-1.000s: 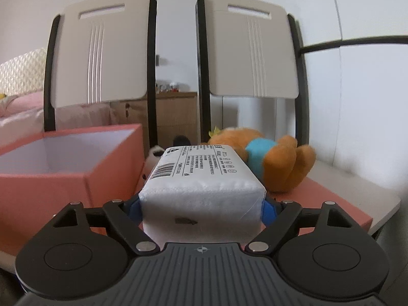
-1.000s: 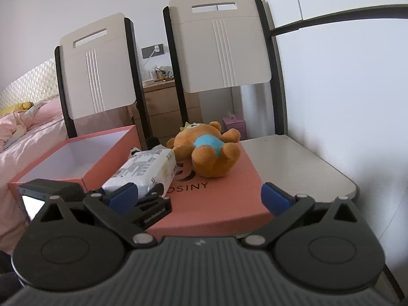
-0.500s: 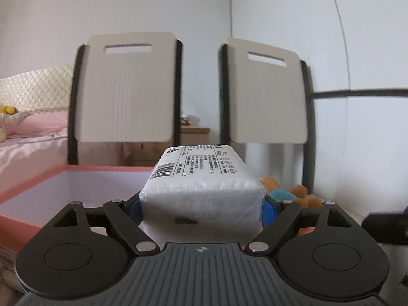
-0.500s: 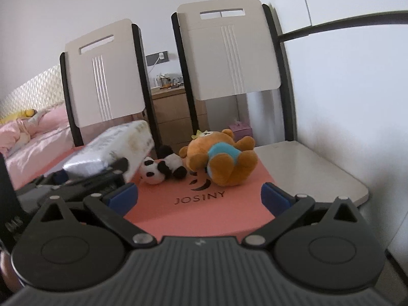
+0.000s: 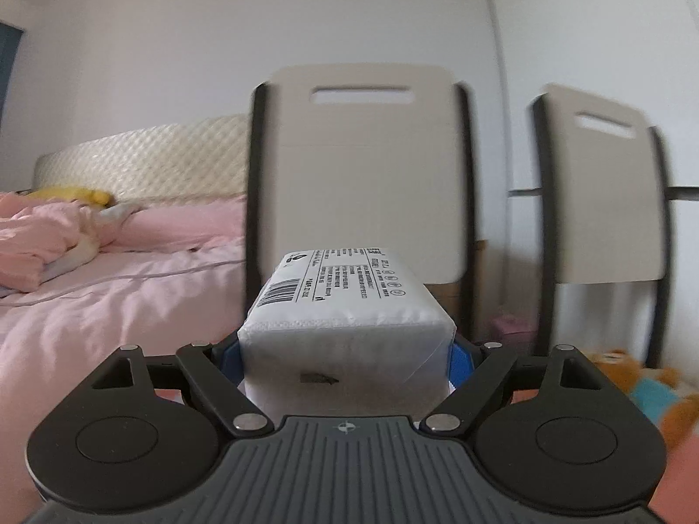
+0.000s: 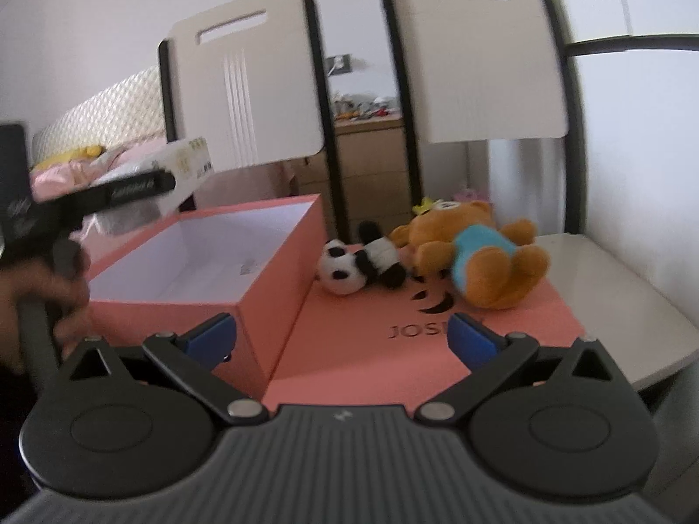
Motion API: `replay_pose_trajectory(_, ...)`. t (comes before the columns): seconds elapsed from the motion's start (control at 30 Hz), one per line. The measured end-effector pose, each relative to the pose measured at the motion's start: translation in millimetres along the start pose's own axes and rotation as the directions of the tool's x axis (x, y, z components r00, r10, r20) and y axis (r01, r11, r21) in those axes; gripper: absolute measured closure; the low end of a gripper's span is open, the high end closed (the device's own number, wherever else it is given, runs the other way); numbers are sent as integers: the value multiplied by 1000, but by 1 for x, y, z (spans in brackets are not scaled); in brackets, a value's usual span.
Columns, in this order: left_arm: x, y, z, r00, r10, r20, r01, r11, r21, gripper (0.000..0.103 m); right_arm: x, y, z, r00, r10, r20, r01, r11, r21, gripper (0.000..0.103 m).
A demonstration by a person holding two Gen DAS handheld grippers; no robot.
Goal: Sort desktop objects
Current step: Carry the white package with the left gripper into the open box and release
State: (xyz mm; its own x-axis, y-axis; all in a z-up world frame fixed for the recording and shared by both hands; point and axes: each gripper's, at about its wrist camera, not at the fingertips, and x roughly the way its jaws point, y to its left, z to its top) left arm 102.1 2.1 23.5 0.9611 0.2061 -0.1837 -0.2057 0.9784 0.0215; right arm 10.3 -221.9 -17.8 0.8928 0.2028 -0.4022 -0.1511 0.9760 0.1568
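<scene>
In the left wrist view, the left claw [image 5: 347, 351] is clamped on the white tissue pack [image 5: 345, 305], gripped near its back end so that most of its length juts forward over the bed [image 5: 131, 288] and toward a chair back [image 5: 362, 174]. The pack looks soft, so it may sag or slip between the pads if the hand swings fast, and with no box in this view a release here would likely drop it short of any container. In the right wrist view, the right claw [image 6: 338, 334] stands apart and empty, low over the pink lid [image 6: 371, 318]. The pink box [image 6: 209, 262] sits open beside it and looks empty inside, though its near floor is hidden. The tissue pack hangs above the box's far left corner. The panda toy [image 6: 358, 262] and the bear toy [image 6: 476, 253] lie on the lid, touching; reaching for one could nudge the other off.
</scene>
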Motion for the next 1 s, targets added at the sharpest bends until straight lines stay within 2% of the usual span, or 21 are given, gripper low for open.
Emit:
replay_pose_trajectory(0.2, 53, 17, 2, 992, 34, -118, -34, 999, 3, 16, 24, 12, 1, 999, 34, -42, -34, 999, 0, 0)
replay_pose_trajectory(0.43, 76, 20, -5, 979, 46, -199, -45, 999, 10, 16, 36, 14, 2, 995, 68, -70, -67, 998, 17, 0)
replay_pose_trajectory(0.8, 83, 30, -2, 973, 34, -228, -40, 999, -18, 13, 35, 10, 2, 995, 66, -78, -63, 997, 41, 0)
replay_pose_trajectory(1.0, 81, 30, -4, 972, 35, -233, -36, 999, -1, 9, 32, 12, 0, 995, 66, -75, -63, 997, 32, 0)
